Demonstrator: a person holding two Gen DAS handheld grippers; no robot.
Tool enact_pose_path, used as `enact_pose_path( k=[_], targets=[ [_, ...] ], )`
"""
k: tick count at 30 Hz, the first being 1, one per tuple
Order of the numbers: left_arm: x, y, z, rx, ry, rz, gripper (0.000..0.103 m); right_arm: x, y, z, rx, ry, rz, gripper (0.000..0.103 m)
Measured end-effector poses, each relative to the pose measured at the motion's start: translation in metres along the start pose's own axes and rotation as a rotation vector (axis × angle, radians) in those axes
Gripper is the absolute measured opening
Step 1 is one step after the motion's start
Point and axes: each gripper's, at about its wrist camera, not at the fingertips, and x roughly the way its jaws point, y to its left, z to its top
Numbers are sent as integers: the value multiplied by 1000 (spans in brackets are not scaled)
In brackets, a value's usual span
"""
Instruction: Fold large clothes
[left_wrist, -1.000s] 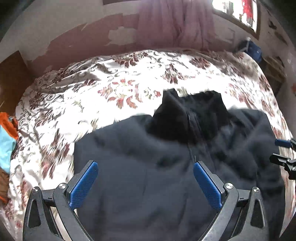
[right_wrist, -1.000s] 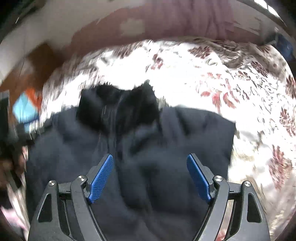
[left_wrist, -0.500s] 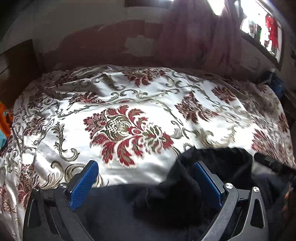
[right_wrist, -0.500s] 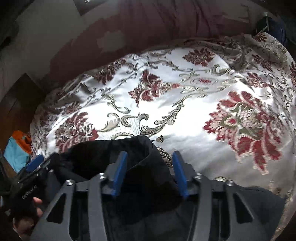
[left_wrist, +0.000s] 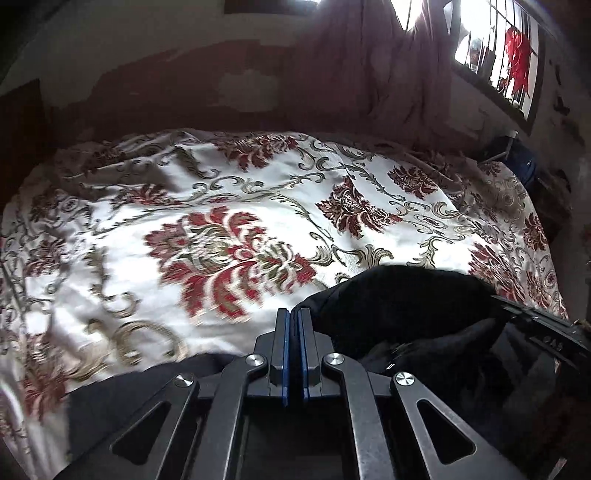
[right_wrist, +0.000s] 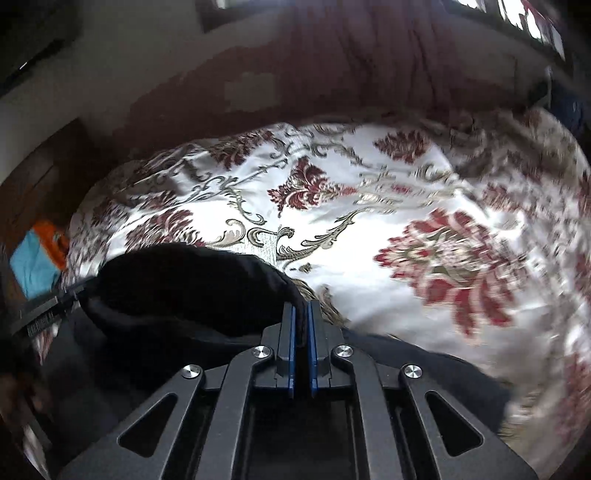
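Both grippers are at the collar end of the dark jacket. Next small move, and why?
Probably lift both together and carry the collar toward the hem. The left gripper and right gripper are each shut on the dark jacket at its collar edge, on the floral bedspread.

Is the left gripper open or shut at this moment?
Shut. The left gripper has its blue pads almost together, pinching the edge of the black jacket.

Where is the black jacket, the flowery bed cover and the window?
black jacket (left_wrist: 402, 299): left wrist view, on its raised collar edge.
flowery bed cover (right_wrist: 454, 254): right wrist view, on a big red flower.
window (left_wrist: 491, 48): left wrist view, on the bright barred pane.
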Motion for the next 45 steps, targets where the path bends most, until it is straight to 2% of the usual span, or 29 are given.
enact_pose_path(
  k=[4, 6, 9, 12, 15, 20, 23, 30, 34, 36, 38, 39, 41, 42, 43, 45],
  targets=[
    [-35, 18, -15, 23, 33, -26, 5, -39, 5, -24, -160, -34, 43, 5],
    [-48, 18, -31, 70, 61, 2, 5, -50, 14, -43, -265, -41, 29, 4],
    [-55, 13, -55, 139, 99, 44, 4, -48, 17, -66, -338, 2, 14, 4],
    [-50, 12, -74, 183, 149, 52, 4, -34, 16, -86, -384, 58, -25, 4],
    [-39, 5, -88, 229, 182, 70, 4, -18, 16, -98, -394, 87, -53, 3],
    [-10, -10, -105, 312, 225, 139, 4, 7, 16, -103, -376, 111, -76, 3],
    [4, -15, -110, 348, 234, 166, 4, 9, 15, -105, -369, 106, -76, 3],
    [-17, 0, -101, 276, 203, 75, 8, -19, 6, -100, -292, 41, -33, 3],
    [-39, -3, -95, 312, 184, 161, 26, -46, -6, -83, -267, 26, 3, 5],
    [-49, -2, -91, 324, 175, 176, 29, -57, -16, -71, -231, 12, 40, 5],
    [-64, 5, -83, 286, 154, 143, 32, -67, -26, -54, -143, -27, 87, 10],
    [-74, 9, -76, 245, 123, 102, 34, -67, -28, -46, -106, -39, 111, 13],
    [-83, 13, -63, 181, 58, 50, 59, -60, -29, -32, -17, -56, 172, 29],
    [-85, 12, -54, 148, 22, 33, 64, -52, -26, -28, 17, -55, 204, 32],
    [-84, 11, -48, 121, 1, 16, 67, -47, -23, -27, 35, -53, 224, 33],
    [-71, 5, -37, 69, -9, -41, 67, -28, -17, -26, 86, -24, 265, 33]
  ],
)
